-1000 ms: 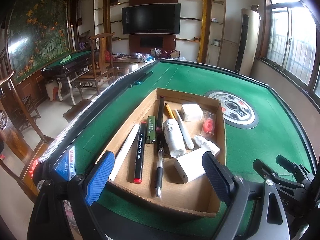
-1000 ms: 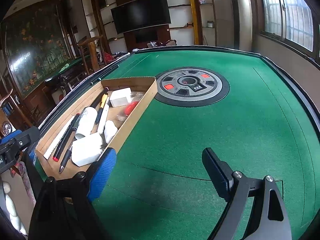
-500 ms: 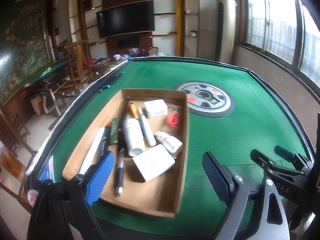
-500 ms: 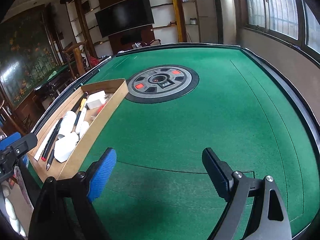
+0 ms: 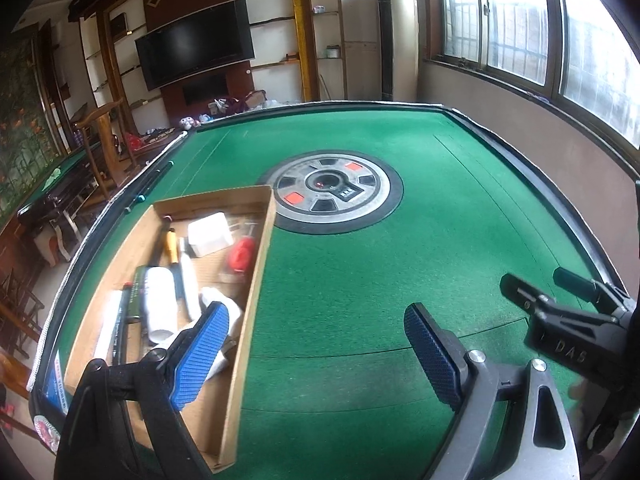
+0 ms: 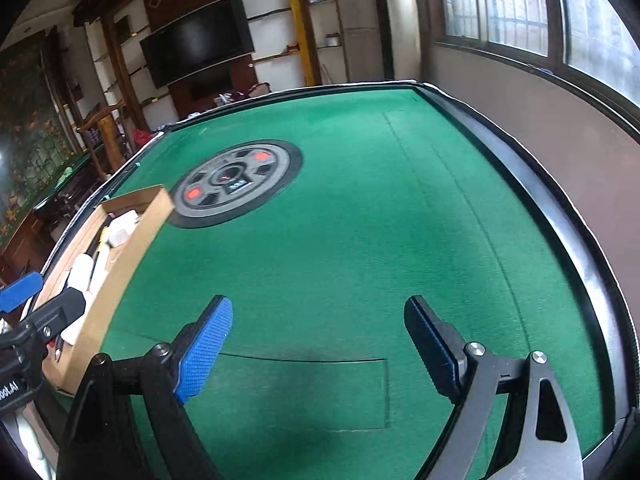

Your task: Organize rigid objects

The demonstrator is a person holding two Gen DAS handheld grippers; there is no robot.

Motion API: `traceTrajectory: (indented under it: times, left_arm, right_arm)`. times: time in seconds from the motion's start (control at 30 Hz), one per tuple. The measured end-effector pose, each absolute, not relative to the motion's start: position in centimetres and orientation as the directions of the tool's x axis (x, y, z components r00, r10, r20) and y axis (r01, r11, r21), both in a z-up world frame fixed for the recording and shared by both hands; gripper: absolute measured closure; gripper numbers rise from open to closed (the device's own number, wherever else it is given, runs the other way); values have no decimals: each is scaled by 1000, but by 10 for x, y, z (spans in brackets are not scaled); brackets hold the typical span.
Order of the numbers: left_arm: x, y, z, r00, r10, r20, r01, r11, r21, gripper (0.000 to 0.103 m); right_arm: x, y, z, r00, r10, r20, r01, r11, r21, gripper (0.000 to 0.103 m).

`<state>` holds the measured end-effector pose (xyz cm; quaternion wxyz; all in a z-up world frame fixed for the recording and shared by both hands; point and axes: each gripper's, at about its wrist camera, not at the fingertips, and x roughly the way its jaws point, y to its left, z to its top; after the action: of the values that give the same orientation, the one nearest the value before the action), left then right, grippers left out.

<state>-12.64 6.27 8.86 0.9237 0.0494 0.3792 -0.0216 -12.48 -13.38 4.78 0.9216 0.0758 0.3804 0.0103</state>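
A shallow cardboard box [image 5: 256, 280] lies on the left of the green felt table [image 5: 360, 280]. It holds pens, markers, a white bottle [image 5: 160, 300], a white block [image 5: 210, 234] and a red piece [image 5: 240, 256]. My left gripper [image 5: 316, 316] is open and empty over the felt, its left finger above the box's right wall. My right gripper [image 6: 318, 308] is open and empty over bare felt further right. The box [image 6: 132, 248] sits at its far left. Each gripper shows at the edge of the other's view.
A round grey dial panel [image 5: 332, 196] is set into the table's middle. A raised black rim [image 6: 560, 216] runs round the table. A wall with windows stands to the right; chairs and another table stand beyond the left edge.
Both grippers have swung to the right across the table. The box has slid from the centre of the left wrist view to its left side. Jaws are unchanged.
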Motion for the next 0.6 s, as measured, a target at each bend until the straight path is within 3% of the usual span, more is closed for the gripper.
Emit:
traceTrajectory:
  times: [0.33, 0.6]
  left_arm:
    - [-91, 24, 79, 674, -54, -737, 117, 992, 35, 11]
    - [-37, 3, 43, 649, -17, -760, 72, 997, 39, 11]
  right_arm:
    - [-92, -157, 49, 692, -5, -722, 77, 995, 67, 16]
    - [-64, -173, 31, 675, -34, -737, 120, 991, 65, 16]
